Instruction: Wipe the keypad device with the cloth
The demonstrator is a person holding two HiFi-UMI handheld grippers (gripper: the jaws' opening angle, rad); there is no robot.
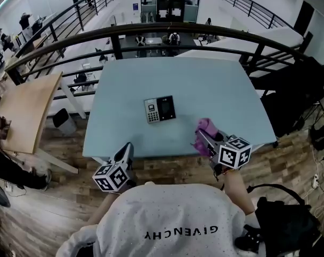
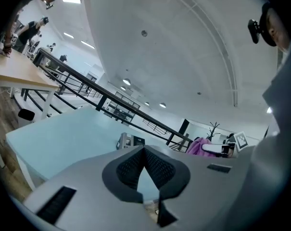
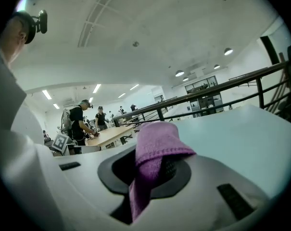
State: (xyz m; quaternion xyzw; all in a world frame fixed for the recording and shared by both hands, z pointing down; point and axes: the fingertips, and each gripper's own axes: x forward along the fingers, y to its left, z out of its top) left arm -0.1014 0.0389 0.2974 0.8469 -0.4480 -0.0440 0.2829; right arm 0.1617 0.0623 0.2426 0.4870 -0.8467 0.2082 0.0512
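Keypad device (image 1: pixel 160 109) lies flat in the middle of the desk (image 1: pixel 215 84), well apart from both tongs. It looks rigid and light, apt to skid unless steadied at an edge. Right tongs (image 3: pixel 152 162) pinch the soft purple cloth (image 3: pixel 157 148); left tongs (image 2: pixel 144 150) are closed, empty.

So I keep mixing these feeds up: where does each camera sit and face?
Head view: on the person's head, facing steeply down at the table and keypad device; shirt, left tool, right tool show.
Left gripper view: on the left tool, along its shut, empty jaws across the table; shirt at right.
Right gripper view: on the right tool, along jaws shut on the cloth; shirt at left.
Shared: keypad device, in head and left gripper views.
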